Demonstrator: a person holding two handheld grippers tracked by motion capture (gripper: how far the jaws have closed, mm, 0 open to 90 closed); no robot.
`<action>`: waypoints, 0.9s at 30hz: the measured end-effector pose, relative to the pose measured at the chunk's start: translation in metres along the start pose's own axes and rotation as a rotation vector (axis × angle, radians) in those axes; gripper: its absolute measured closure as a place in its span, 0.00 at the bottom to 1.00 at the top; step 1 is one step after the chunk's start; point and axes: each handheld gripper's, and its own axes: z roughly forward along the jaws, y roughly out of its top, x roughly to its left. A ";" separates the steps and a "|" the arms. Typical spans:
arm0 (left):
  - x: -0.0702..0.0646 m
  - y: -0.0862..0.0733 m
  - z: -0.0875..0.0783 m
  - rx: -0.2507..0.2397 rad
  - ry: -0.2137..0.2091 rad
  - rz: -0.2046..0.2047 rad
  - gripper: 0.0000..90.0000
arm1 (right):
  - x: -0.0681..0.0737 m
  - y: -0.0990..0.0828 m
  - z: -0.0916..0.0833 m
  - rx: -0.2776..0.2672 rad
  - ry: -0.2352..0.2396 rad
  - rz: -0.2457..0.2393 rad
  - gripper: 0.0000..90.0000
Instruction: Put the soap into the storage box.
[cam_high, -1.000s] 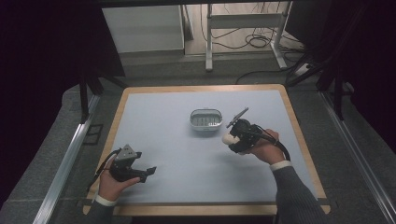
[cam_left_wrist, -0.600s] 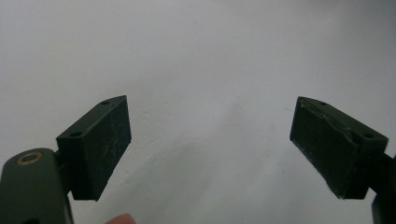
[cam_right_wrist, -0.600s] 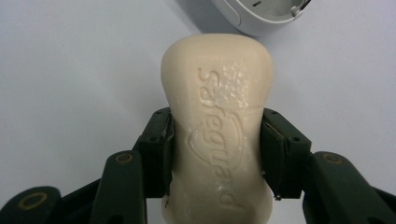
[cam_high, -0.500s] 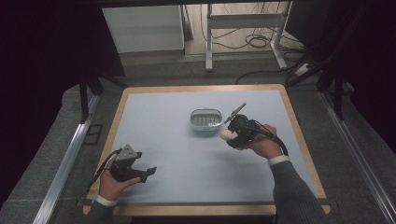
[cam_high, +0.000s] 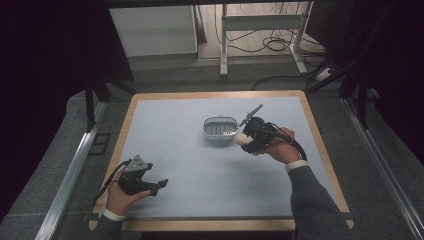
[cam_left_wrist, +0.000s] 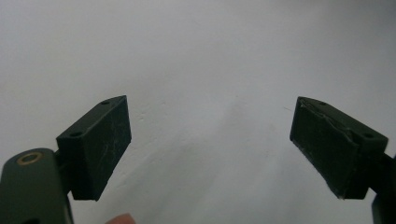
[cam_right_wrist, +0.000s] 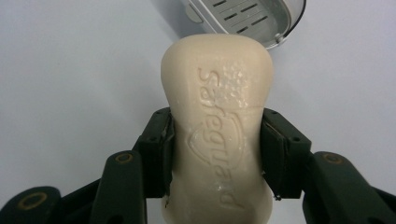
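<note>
A cream bar of soap with embossed lettering is clamped at its waist between the two black pads of my right gripper. In the high view the right gripper holds the soap just right of a small grey soap dish with a slotted insert, near the table's middle. The dish lies just beyond the soap's far end in the right gripper view. My left gripper rests near the front left of the table, jaws wide apart with nothing between its pads.
The pale grey table top has a wooden rim. Metal rails run along both sides of the table. A stand's legs and cables lie on the floor beyond the far edge.
My right gripper with the soap has shifted slightly toward the dish. The left gripper has stayed where it was.
</note>
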 end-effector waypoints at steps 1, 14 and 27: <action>0.000 0.000 0.000 0.000 0.000 0.000 0.14 | -0.001 0.001 0.000 -0.002 -0.002 0.000 0.55; 0.000 0.000 0.000 0.001 0.001 0.002 0.14 | -0.008 0.011 0.001 -0.029 0.000 -0.014 0.55; -0.001 0.000 0.001 0.002 -0.002 0.003 0.14 | -0.015 0.022 0.003 -0.053 0.000 -0.021 0.55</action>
